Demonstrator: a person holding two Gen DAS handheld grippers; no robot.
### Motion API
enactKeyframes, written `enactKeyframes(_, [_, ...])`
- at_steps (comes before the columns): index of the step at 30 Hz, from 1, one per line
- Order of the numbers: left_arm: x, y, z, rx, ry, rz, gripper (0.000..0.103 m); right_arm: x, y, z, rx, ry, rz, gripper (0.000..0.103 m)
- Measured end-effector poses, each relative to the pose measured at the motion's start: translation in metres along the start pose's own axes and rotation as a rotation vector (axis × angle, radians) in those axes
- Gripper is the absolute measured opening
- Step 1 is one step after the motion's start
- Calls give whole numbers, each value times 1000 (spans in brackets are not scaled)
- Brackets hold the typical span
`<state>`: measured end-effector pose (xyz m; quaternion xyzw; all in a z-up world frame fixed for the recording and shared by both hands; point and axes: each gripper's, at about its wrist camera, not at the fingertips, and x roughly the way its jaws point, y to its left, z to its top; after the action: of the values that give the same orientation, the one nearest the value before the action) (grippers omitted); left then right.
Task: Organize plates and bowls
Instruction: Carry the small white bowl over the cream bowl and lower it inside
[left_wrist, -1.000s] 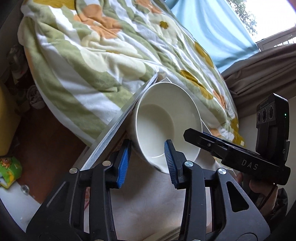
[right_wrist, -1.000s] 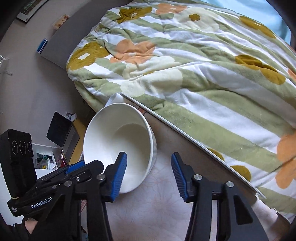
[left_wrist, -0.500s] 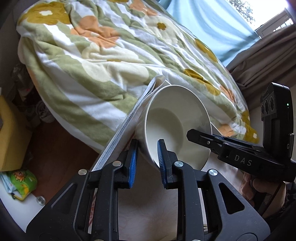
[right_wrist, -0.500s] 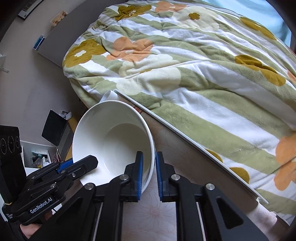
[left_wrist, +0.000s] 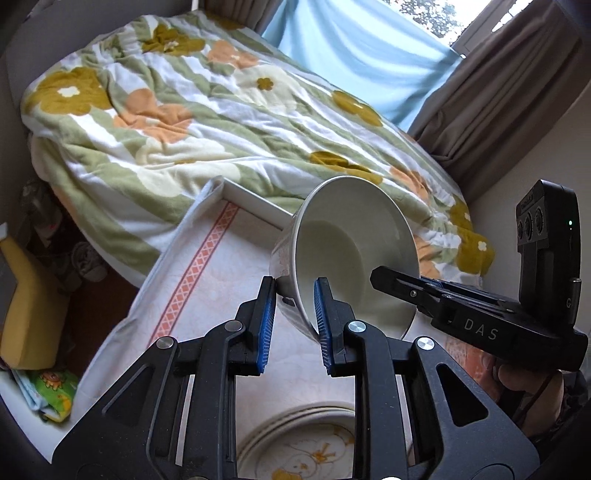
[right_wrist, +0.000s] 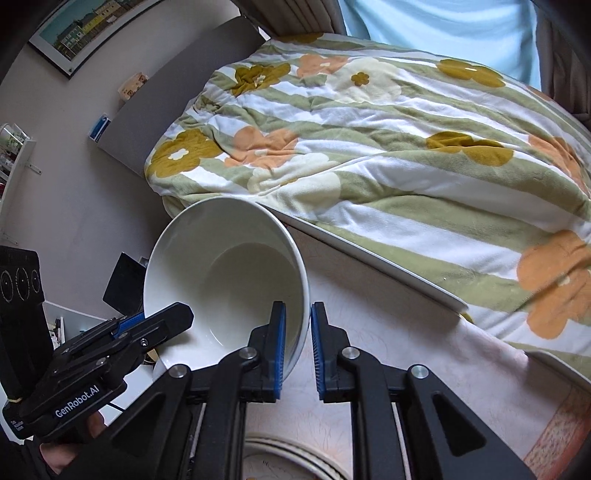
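A white bowl (left_wrist: 354, 251) is held off the table, tilted. My left gripper (left_wrist: 293, 310) is shut on the bowl's near left rim. My right gripper (right_wrist: 297, 332) is shut on the opposite rim of the same bowl (right_wrist: 229, 269). Each gripper shows in the other's view: the right one (left_wrist: 461, 310) reaches in from the right, the left one (right_wrist: 110, 354) from the lower left. A stack of plates (left_wrist: 306, 443) with a yellow pattern lies on the table below the grippers; it also shows in the right wrist view (right_wrist: 284, 461).
The table (left_wrist: 207, 295) has a pale cloth with an orange patterned band. A bed with a flowered green-striped blanket (left_wrist: 192, 122) lies directly behind the table. A yellow box (left_wrist: 26, 314) and clutter are on the floor at left.
Both grippers closed on the bowl's rims, then lifted it off the table and drew it back from the far edge. The plate stack has come into view below.
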<state>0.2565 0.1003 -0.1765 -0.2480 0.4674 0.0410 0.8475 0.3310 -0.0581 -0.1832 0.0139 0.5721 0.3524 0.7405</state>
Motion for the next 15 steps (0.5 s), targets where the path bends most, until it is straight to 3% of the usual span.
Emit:
enactKeyframes(8, [-55, -105, -60, 125, -26, -86, 19, -114, -23, -72, 44, -124, -68, 13])
enactKeyframes(15, [-62, -188, -132, 223, 29, -175, 19, -191, -66, -151, 118, -193, -153, 13])
